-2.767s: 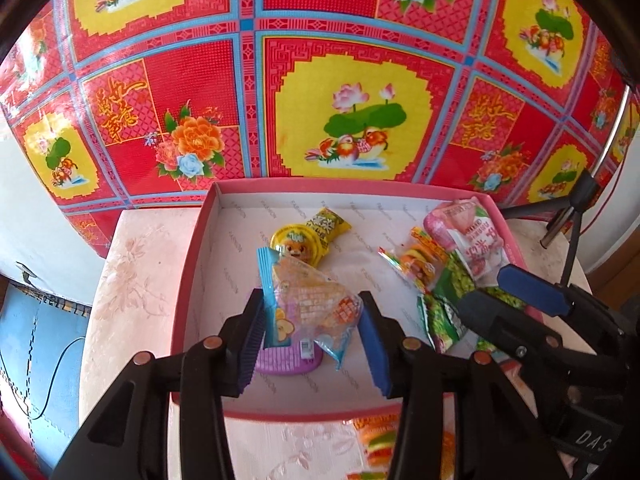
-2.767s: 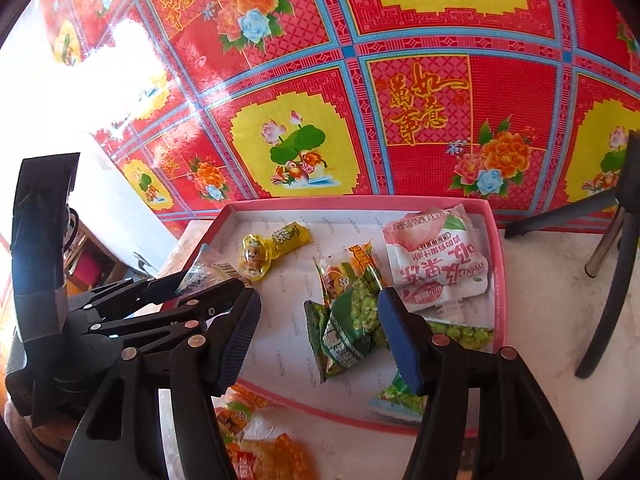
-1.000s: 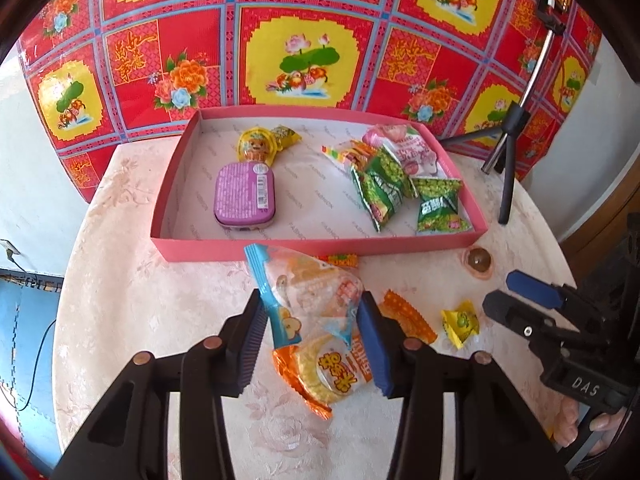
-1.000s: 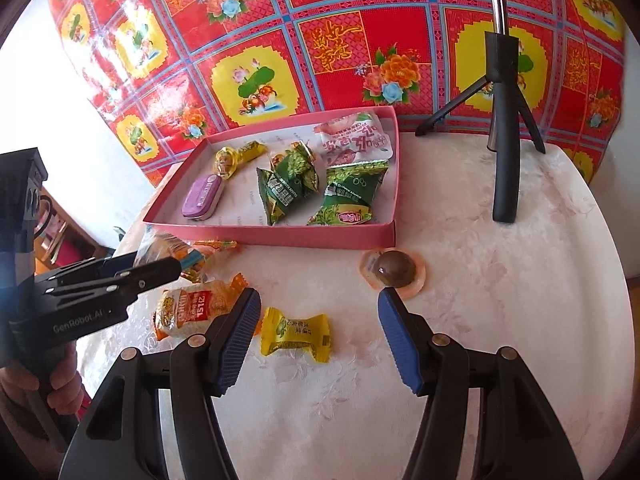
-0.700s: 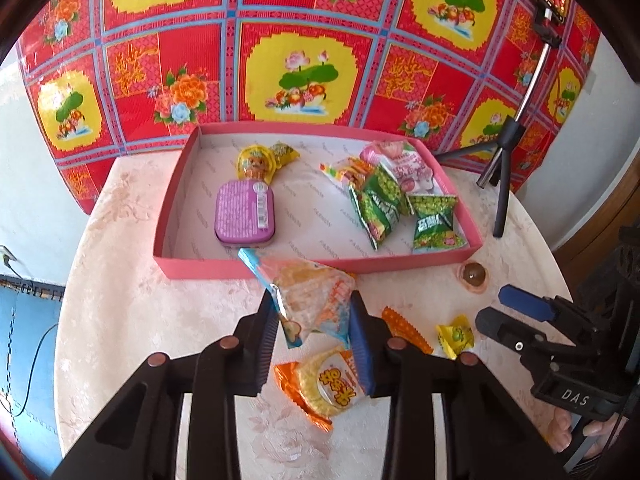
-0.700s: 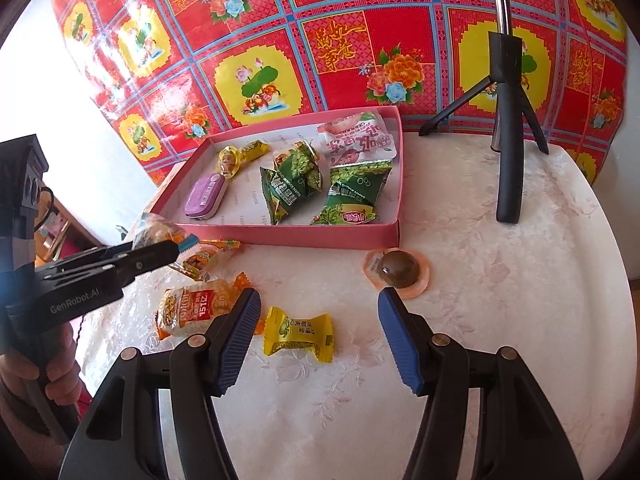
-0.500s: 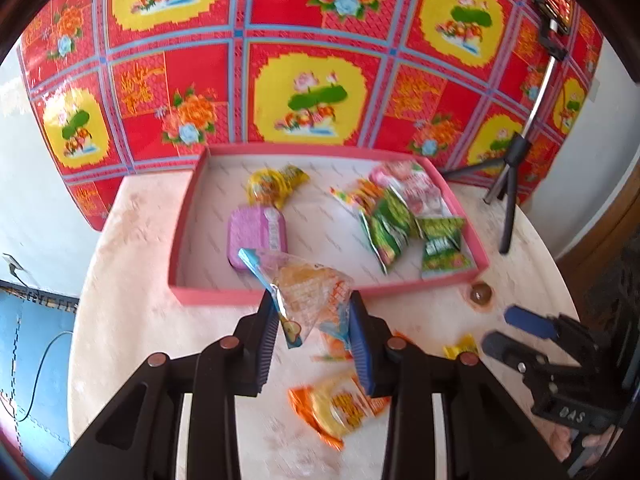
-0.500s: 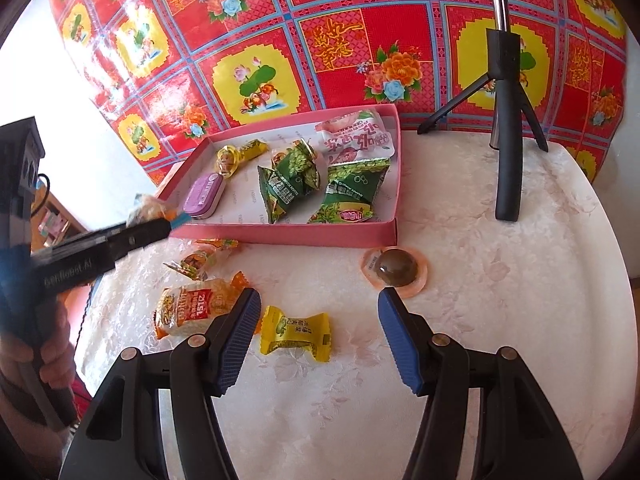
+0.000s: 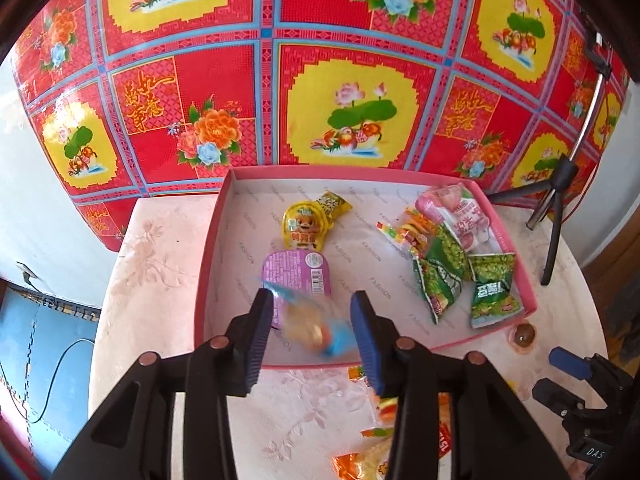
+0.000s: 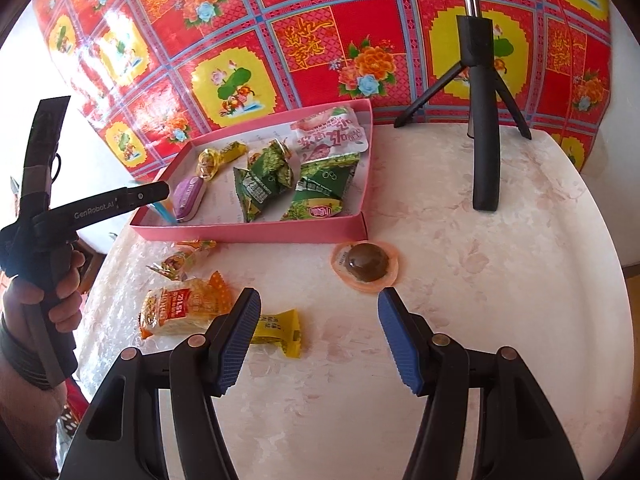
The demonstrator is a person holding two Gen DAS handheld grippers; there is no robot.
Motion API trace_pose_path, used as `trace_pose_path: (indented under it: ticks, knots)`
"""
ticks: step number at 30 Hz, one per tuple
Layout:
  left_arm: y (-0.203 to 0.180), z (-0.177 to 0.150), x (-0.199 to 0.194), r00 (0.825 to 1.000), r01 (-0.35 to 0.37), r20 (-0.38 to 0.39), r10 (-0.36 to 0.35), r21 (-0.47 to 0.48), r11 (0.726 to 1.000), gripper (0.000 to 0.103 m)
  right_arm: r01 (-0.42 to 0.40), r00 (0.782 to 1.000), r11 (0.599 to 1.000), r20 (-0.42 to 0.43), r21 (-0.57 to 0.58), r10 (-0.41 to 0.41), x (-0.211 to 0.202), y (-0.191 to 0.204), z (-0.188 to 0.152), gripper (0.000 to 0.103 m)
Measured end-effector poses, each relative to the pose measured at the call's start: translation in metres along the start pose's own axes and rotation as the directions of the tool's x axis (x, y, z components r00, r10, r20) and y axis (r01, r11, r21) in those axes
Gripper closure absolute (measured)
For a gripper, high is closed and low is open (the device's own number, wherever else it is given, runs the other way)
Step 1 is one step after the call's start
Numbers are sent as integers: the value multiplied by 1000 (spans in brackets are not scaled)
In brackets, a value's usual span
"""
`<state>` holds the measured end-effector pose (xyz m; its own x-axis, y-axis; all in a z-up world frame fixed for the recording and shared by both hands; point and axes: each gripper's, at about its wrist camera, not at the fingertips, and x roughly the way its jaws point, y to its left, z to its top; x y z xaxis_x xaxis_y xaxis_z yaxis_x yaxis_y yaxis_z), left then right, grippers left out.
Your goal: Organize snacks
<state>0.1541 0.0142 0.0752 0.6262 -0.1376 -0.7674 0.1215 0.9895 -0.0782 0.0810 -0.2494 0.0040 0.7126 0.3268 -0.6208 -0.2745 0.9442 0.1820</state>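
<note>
The left gripper point(image 9: 312, 324) hangs over the near left corner of the pink tray point(image 9: 208, 264), its jaws just spread apart and a blurred clear snack packet with blue trim point(image 9: 310, 326) loose between them, clear of both pads, above the tray floor beside the purple tin point(image 9: 298, 270). The right gripper point(image 10: 320, 328) is held over the marble-patterned table point(image 10: 500, 280) with jaws apart and nothing between them; a yellow candy point(image 10: 280, 332) lies just beside its left pad, and an orange biscuit pack point(image 10: 180, 312) farther left. A brown jelly cup point(image 10: 366, 266) sits near the tray's front wall. Inside the tray, green pea packets point(image 9: 444, 272) and a pink packet point(image 9: 456, 216) crowd the right side, a yellow character candy point(image 9: 306, 226) the far middle. A black tripod point(image 10: 484, 120) stands at far right.
</note>
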Motion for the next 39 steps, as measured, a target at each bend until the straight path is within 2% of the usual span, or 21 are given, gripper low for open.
trace_pose_path:
  ticks: [6,19,27,39]
  knots:
    - [2,1,-1,1000,-17,6,17,-1,1000,55,-4,1000,1000,-6,-1,4,2,1,0,40]
    - [1,-6,-22,1000,-2,25,2,-10,1000,55,-12,1000,1000,-7,-12,12,2,5,-1,40]
    - [-4,-19,-34,998,55,6,-55,-24,998,55,-20,1000,1000,-11,-21,20,1,8,-3,40]
    - [-16,-41,-37,995,97,-30,-98,-20,995,55,-41,999,998,-33,-48,39,6,18,-10,40]
